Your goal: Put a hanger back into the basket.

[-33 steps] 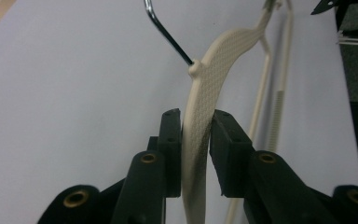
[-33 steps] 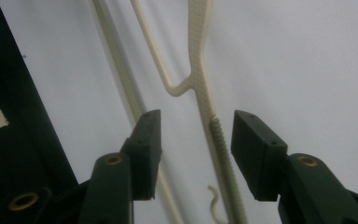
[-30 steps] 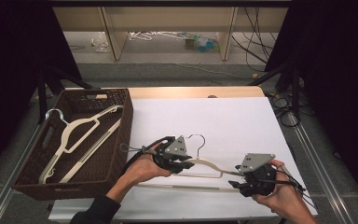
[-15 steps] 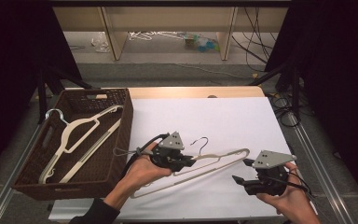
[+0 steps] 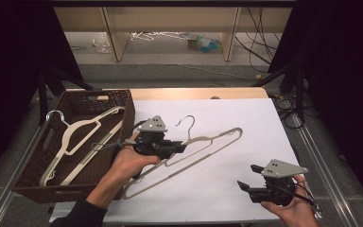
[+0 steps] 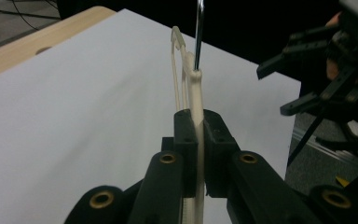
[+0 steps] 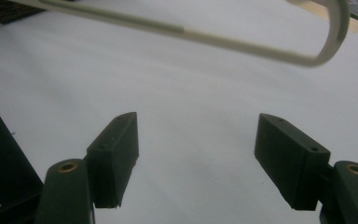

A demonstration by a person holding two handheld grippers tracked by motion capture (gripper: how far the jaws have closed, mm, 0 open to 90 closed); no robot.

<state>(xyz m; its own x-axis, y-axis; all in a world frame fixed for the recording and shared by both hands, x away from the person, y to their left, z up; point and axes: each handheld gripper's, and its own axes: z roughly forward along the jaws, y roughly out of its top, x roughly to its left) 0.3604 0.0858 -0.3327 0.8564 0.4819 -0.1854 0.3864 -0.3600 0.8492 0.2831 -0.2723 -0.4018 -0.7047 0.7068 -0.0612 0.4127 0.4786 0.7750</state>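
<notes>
Holding a cream plastic hanger [image 5: 189, 153] near its neck, the left gripper [image 5: 177, 147] is over the middle of the table [image 5: 246, 118], a little toward the left edge. In the left gripper view the two black jaws are pressed together on the thin cream bar of the hanger [image 6: 193, 116], just below the place where the metal hook [image 6: 198, 32] goes into the plastic. The hanger is lifted from the white table surface. In the high view it lies slanted: one end points toward the far right part of the table, and the other end hangs down toward the near left corner, close to the person's left forearm [image 5: 99, 189]. The metal hook [image 5: 187, 124] stands up on the far side of the left gripper.

The right gripper [image 5: 248, 177] is near the near right corner of the table, held in the right hand [image 5: 293, 210], well apart from the hanger. Its jaws have just been opening, and in the right gripper view they stand wide apart with nothing between them, only the white table under them. The rounded end of the hanger [image 7: 326, 42] passes across the top of that view, above the jaws and not touching them.

At the left edge of the table stands a dark brown woven basket [image 5: 33, 175]. Inside it lies another cream hanger [image 5: 78, 139] with its hook toward the far left corner of the basket.
</notes>
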